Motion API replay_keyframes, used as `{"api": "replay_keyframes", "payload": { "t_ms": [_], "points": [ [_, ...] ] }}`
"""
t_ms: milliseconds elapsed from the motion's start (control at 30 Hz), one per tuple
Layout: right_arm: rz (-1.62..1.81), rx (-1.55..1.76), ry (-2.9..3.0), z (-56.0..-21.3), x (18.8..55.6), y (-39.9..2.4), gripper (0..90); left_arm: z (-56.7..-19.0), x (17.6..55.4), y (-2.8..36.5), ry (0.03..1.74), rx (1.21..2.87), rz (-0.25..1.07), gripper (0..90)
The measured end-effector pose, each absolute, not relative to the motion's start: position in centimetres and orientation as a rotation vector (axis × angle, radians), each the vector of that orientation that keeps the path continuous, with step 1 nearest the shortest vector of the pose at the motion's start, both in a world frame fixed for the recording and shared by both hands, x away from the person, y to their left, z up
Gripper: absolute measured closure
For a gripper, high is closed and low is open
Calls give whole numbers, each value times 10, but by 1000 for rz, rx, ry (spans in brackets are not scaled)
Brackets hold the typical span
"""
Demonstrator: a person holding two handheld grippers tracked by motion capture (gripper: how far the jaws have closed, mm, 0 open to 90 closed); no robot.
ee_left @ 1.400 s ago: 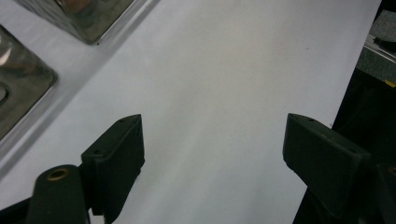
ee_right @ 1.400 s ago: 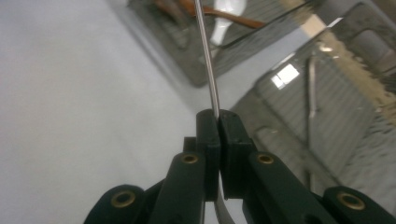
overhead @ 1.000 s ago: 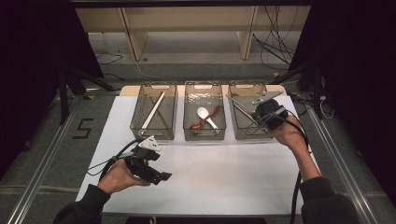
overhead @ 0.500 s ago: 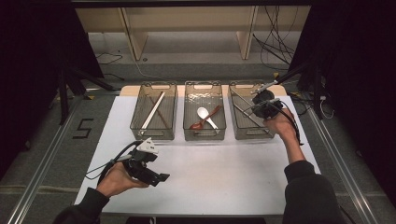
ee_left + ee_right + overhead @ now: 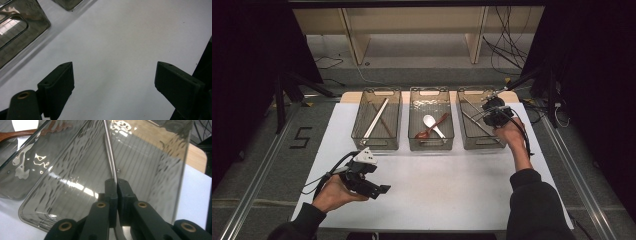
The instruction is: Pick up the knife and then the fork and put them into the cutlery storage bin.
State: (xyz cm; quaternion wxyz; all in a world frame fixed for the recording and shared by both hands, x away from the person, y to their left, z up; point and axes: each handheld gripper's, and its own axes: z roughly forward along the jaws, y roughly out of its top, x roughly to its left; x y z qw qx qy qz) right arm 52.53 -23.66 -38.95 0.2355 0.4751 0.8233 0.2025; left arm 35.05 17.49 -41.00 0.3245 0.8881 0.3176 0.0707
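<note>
Three clear bins stand in a row at the far side of a white mat [image 5: 452, 185]. My right gripper [image 5: 488, 106] hangs over the right bin [image 5: 472, 140], shut on a thin metal utensil [image 5: 111, 157] whose handle runs out ahead of the gripper [image 5: 116, 182] into that bin [image 5: 62, 202]. More metal cutlery [image 5: 473, 120] lies inside it. Low over the mat's near left part, my left gripper [image 5: 381, 190] is held open, and its jaws stand wide apart over bare mat around the gripper's midpoint [image 5: 113, 77].
The left bin [image 5: 377, 142] holds a long pale stick [image 5: 376, 119]. In the middle bin [image 5: 431, 145] lie a white spoon [image 5: 432, 124] and a brown wooden spoon [image 5: 434, 127]. Cables [image 5: 507, 45] and shelf legs lie beyond the table; metal rails run along both sides.
My right hand has carried the metal utensil a little farther away and lower, down toward the right bin. The left hand has stayed where it was.
</note>
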Motion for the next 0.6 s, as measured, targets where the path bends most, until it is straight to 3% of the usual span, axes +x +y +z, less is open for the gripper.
{"api": "replay_keyframes", "payload": {
  "t_ms": [233,333,600],
  "points": [
    [506,1324,2267,-401,528,-233,857,-412,349,174,836,2328,181,155],
    [534,1345,2259,-400,530,-233,724,-413,351,174,836,2332,178,154],
    [601,1323,2246,-389,521,-239,562,-415,354,175,834,2330,158,154]
  ]
}}
